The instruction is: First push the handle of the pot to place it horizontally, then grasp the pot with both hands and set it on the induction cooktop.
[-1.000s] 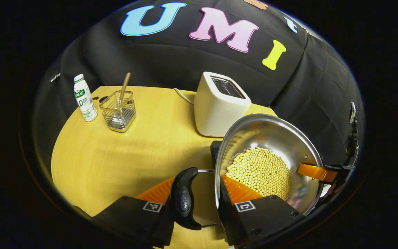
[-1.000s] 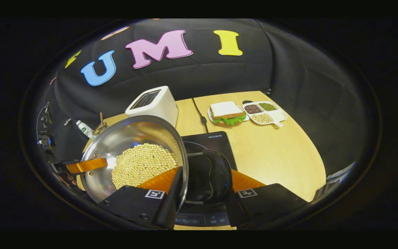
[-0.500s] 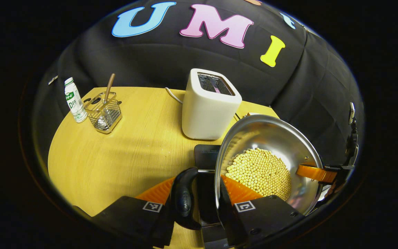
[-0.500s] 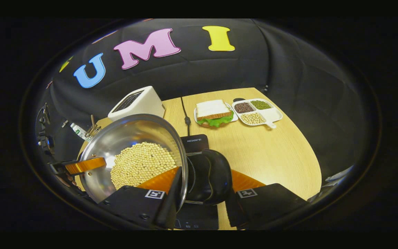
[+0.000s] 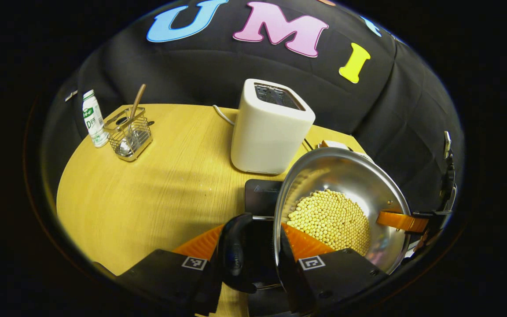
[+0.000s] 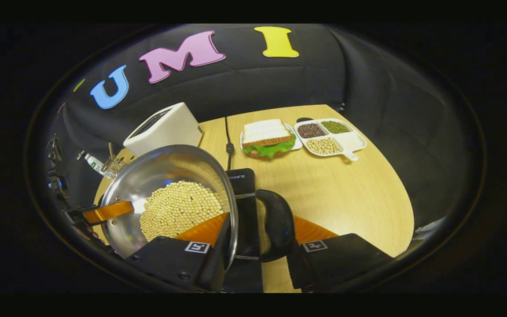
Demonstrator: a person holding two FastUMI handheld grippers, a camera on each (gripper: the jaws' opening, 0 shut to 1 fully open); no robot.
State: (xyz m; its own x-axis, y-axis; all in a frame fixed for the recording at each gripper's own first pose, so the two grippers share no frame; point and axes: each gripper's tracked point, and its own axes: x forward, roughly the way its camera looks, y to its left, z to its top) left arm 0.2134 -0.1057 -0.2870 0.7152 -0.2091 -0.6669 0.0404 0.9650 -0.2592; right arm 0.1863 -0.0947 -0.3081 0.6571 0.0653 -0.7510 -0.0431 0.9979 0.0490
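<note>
Evidently the steel pot (image 5: 341,207), half full of loose beans (image 5: 330,218), hung above the induction cooktop (image 5: 260,198); the left gripper (image 5: 253,251) and right gripper (image 6: 253,242) each clamped a side handle, fingers closed. It looked heavy, rigid and spill-prone if tipped.

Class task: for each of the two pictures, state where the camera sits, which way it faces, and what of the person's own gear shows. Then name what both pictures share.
Left gripper view: rides the left tongs, looking across the table toward the toaster; its own two fingers straddle the pot rim at a black handle.
Right gripper view: rides the right tongs at the opposite rim, facing the sandwich and divided dish.
Shared: pot of beans, toaster, induction cooktop, and each shows the other tongs at the pot's far rim.
</note>
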